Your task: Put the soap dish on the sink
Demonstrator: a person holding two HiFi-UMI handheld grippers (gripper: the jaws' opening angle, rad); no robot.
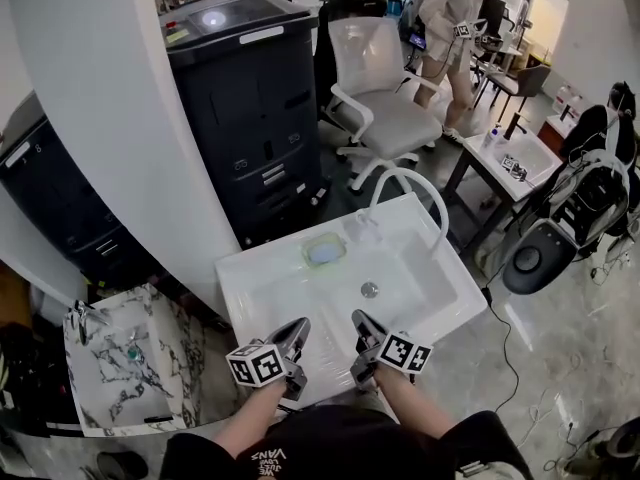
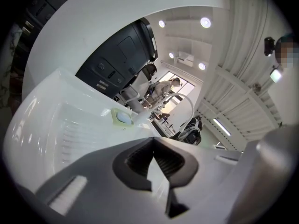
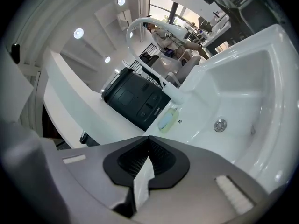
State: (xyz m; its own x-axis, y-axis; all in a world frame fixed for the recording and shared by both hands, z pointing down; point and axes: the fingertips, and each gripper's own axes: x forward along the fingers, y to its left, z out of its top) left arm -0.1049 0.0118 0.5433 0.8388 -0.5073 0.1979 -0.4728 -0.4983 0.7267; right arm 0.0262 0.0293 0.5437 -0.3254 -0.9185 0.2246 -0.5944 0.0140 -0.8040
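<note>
The soap dish (image 1: pixel 325 251) – pale green, with a whitish-blue bar lying in it – sits on the back ledge of the white sink (image 1: pixel 452 290), near the far left corner and just left of the base of the arched white faucet (image 1: pixel 432 190). It lies flat on the ledge, clear of the basin and of the drain (image 1: pixel 369 289), which is nearer the person and slightly to the right.

Both tongs hover at the sink's near edge, side by side and pointing across the basin toward the back ledge. The left tongs (image 1: pixel 300 326) are clenched, pads meeting at the tips, with nothing gripped. The right tongs (image 1: pixel 358 318) are clenched as well, and empty. The dish is well apart from both – the whole basin lies between it and the tips. It stands ahead of the left tongs and ahead and to the left of the right tongs.

Beyond the sink stand a dark copier (image 1: pixel 250 98) and a white office chair (image 1: pixel 385 103). A marbled basin (image 1: pixel 120 363) lies on the floor to the left.
</note>
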